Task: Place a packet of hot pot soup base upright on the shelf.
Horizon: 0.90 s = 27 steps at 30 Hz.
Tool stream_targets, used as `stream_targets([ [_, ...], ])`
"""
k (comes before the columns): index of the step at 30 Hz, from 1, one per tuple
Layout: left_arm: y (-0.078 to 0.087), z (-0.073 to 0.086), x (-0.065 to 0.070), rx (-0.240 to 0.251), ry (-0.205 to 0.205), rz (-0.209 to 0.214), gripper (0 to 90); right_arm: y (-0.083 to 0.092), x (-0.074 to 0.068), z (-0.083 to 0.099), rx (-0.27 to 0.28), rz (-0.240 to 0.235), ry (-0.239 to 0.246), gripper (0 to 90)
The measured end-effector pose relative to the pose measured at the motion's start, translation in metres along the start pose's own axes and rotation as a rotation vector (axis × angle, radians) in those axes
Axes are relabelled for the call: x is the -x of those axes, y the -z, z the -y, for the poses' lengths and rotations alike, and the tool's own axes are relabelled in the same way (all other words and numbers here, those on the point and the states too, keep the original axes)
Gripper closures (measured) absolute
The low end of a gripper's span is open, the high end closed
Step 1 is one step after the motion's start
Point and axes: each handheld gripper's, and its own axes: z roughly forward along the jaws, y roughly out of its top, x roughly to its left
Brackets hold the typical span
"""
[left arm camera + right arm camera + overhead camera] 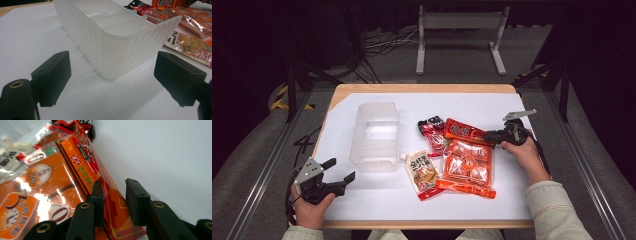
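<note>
At right of centre in the high view, right gripper (490,135) closing on the orange-red snack packet (464,132): packet edge sitting between the jaws, gap narrow, pad contact not clear, packet not yet lifting. Lower left, left gripper (341,170) idling with jaws wide, gripping nothing. Translucent bin (356,131) empty; sauce pouch (423,173), large orange bag (467,170), dark red packet (432,131) all remaining on white table (372,197). Packet: flat, glossy, crinkled film

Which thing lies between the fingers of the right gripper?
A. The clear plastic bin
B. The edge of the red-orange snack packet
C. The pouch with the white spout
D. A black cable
B: in the right gripper view, the red-orange snack packet passes between the fingers of the right gripper, while the clear plastic bin sits apart, farther left.
</note>
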Motion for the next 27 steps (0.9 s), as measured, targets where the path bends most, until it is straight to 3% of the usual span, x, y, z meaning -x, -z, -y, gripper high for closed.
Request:
stream_targets([
  [1, 0.0, 0.0, 0.0, 0.0, 0.0, 0.0, 14.9, 0.0, 0.0, 0.0, 0.0, 0.0, 0.0, 70.3],
  [4, 0.0, -0.001, 0.001, 0.005, -0.003, 0.001, 14.9, -0.005, -0.003, -0.001, -0.014, 0.074, 0.023, 76.1],
  [9, 0.0, -0.001, 0.001, 0.005, -0.002, 0.0, 14.9, -0.009, -0.008, -0.002, -0.018, 0.149, 0.054, 84.3],
  [13, 0.001, -0.001, 0.0, -0.002, -0.001, 0.0, 15.6, -0.008, -0.013, -0.004, -0.006, 0.177, 0.083, 90.0],
  [18, 0.003, -0.004, 0.001, 0.011, 0.008, 0.001, 15.6, 0.0, -0.015, -0.006, 0.009, 0.168, 0.061, 90.0],
  [21, 0.011, -0.023, 0.005, 0.02, 0.002, -0.014, 14.3, 0.01, -0.016, -0.008, 0.026, 0.165, 0.046, 90.0],
  [24, 0.017, -0.041, 0.011, 0.051, 0.017, 0.023, 13.2, 0.019, -0.018, -0.011, 0.048, 0.154, 0.031, 90.0],
  [27, 0.018, -0.053, 0.022, 0.059, -0.025, 0.045, 13.2, 0.03, -0.022, -0.014, 0.065, 0.157, 0.022, 90.0],
])
